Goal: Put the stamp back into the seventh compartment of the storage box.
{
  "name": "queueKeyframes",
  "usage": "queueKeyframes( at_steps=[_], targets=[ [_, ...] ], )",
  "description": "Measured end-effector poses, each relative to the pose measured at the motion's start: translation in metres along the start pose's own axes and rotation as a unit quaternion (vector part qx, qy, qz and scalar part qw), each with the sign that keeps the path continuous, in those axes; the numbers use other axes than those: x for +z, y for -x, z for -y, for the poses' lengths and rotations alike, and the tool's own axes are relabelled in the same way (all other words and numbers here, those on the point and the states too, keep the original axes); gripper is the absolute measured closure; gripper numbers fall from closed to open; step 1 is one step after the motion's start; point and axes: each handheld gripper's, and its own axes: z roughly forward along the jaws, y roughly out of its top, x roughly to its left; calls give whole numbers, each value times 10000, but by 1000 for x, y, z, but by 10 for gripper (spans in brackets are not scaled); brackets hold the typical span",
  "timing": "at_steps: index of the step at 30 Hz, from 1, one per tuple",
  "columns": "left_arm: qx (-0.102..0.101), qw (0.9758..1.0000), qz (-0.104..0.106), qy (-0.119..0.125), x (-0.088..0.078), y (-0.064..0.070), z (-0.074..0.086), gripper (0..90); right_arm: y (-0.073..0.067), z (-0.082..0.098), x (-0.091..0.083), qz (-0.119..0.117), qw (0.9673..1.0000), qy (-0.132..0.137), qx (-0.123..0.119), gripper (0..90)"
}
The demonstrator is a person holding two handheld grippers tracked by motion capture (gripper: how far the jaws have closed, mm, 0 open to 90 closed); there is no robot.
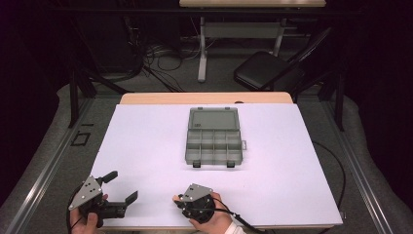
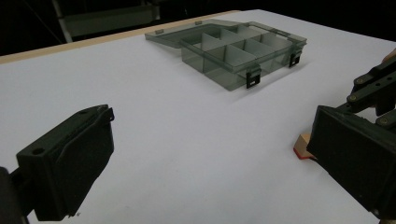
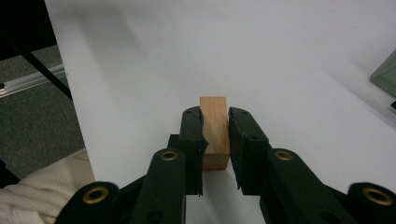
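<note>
One small wooden block (image 3: 214, 128) with a red end, pinched by the right gripper (image 3: 215, 140) just short of the white table's (image 1: 146, 146) near edge.

Jaws grip only its near part, so it could twist loose on lifting; left gripper (image 1: 119, 187) beside it gapes empty, grey divided plastic box (image 1: 213, 145) lies open well beyond.

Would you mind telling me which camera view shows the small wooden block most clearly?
The right gripper view: the wooden block sits centred between the right gripper jaws. The left gripper view catches just its corner beside a jaw; in the high view the gripper covers it.
</note>
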Motion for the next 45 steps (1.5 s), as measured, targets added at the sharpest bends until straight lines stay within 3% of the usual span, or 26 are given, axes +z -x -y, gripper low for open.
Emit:
queueKeyframes(
  at_steps=[14,25,45],
  targets=[
    [-10,10000,-2,-3,0,0,0,5,-1,-3,-5,-120,9998,122,127,764],
    [-17,10000,8,8,-1,0,0,5,6,-15,-24,-89,9988,201,429,764],
    [8,10000,16,22,-1,0,-1,5,12,-28,-44,-123,9980,315,526,764]
  ],
)
